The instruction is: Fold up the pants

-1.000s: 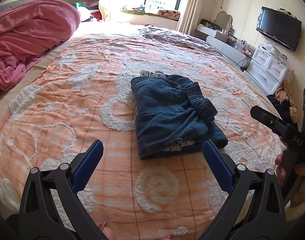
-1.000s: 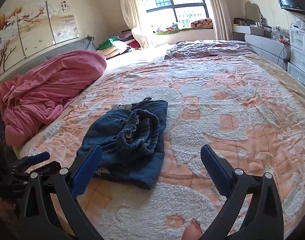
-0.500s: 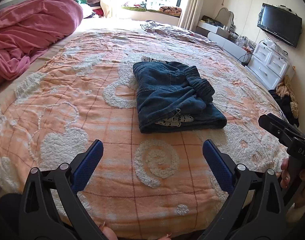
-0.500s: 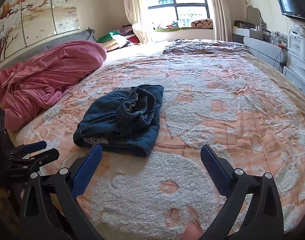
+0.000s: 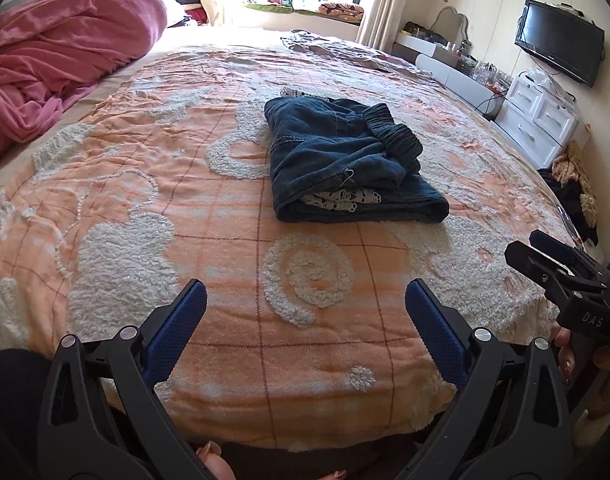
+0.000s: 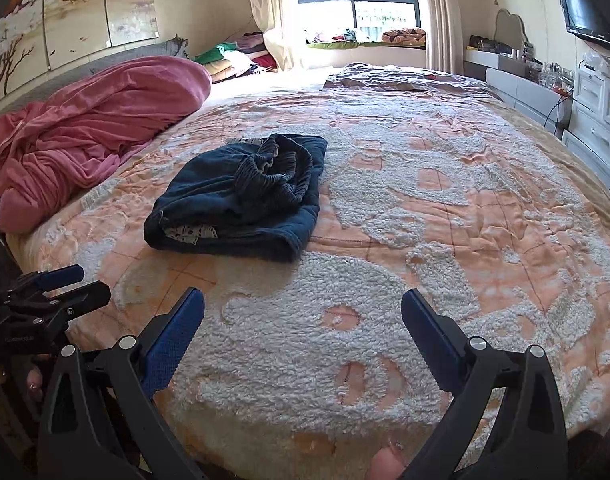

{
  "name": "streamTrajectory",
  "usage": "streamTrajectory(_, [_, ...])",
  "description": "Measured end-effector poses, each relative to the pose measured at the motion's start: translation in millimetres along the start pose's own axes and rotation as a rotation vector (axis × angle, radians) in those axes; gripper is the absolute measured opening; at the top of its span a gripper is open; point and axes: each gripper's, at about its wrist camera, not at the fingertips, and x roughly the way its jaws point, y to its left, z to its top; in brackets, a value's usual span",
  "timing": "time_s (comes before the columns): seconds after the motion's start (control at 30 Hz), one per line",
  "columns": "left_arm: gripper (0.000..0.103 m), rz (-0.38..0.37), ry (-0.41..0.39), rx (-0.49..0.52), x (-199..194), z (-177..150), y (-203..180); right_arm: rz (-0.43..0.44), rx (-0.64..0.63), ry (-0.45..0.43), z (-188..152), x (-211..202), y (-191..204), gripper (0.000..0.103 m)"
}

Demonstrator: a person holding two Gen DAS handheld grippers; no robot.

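Left wrist view: folded pants (image 5: 345,164) lie on the bed (image 5: 145,184), well apart from both claws. Left claw (image 5: 305,312) and right claw (image 6: 303,316) gape wide, holding nothing.

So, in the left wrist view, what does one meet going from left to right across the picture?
pink blanket → folded blue pants → white drawer cabinet → right gripper, at the right edge
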Motion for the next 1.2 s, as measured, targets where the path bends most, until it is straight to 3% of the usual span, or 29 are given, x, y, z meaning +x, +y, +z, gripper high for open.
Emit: streamTrajectory(1.2, [0.093, 0.04, 0.022, -0.004, 6, 1, 0, -0.019, 0.044, 0.05, -6, 19, -11, 0.098])
